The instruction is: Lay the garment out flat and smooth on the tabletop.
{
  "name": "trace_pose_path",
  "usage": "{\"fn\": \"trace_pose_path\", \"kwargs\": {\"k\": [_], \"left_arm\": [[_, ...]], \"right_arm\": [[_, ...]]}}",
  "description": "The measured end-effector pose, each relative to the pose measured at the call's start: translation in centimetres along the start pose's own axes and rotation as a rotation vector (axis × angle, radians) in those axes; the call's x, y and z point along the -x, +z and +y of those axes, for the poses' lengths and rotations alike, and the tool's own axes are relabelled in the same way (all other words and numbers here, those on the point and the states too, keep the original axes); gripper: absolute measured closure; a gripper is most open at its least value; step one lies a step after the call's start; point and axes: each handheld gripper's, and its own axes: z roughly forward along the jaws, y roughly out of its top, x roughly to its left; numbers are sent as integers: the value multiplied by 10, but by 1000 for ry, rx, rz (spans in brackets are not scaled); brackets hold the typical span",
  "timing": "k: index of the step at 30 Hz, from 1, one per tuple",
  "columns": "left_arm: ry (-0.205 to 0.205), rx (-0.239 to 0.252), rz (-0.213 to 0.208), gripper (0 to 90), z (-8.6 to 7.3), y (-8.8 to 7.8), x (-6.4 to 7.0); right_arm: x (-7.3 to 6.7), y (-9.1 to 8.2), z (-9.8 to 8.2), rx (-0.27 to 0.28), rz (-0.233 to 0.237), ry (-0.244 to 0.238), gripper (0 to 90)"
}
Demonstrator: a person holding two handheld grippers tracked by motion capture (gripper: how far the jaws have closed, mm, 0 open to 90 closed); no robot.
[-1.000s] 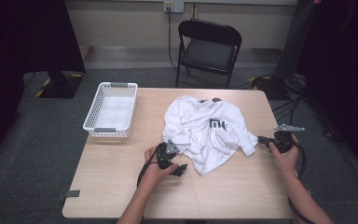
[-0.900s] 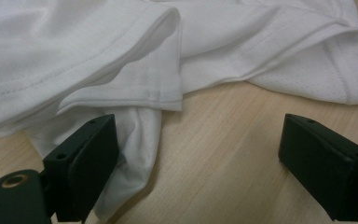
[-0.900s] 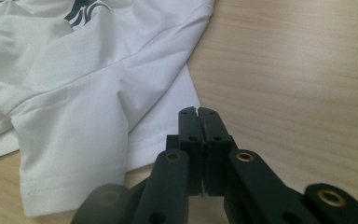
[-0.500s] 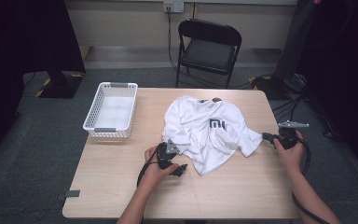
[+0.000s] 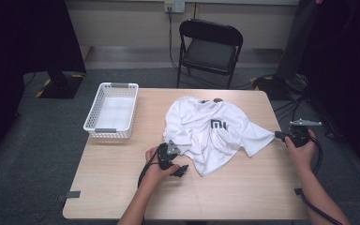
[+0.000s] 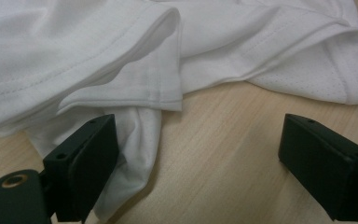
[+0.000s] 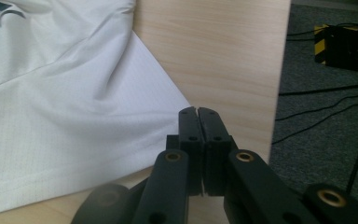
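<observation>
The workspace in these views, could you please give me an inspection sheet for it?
Surface: light wood table, bare apart from the items below.
Job's things: white shirt crumpled at centre, logo up, one sleeve stretched toward the right edge; white basket at the left, nothing seen inside.
Clutter: a small dark object at the shirt's collar, too small to identify.
Grippers: left gripper open at the shirt's near hem, cloth against one jaw; right gripper shut at the sleeve tip, grip on cloth unclear.
Cables: one trails from each gripper; more lie on the floor at the right.
Surroundings: black folding chair beyond the table, grey carpet, wall socket.
</observation>
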Motion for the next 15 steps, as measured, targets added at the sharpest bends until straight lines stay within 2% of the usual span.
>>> {"fn": "trace_pose_path", "kwargs": {"k": [1,3,4,8,10,13,15], "left_arm": [[0,0,0,117,0,0,0],[0,0,0,117,0,0,0],[0,0,0,117,0,0,0],[1,0,-2,116,0,0,0],[1,0,-2,116,0,0,0],[2,0,-2,116,0,0,0],[2,0,-1,116,0,0,0]], "right_arm": [[6,-1,-1,-7,-16,9,891],[8,0,-1,-12,-27,10,892],[14,1,0,-26,-56,7,891],[21,3,4,-39,-94,7,891],[28,4,10,-52,-139,7,892],[31,4,13,-48,-149,24,889],[31,4,13,-43,-135,27,872]]}}
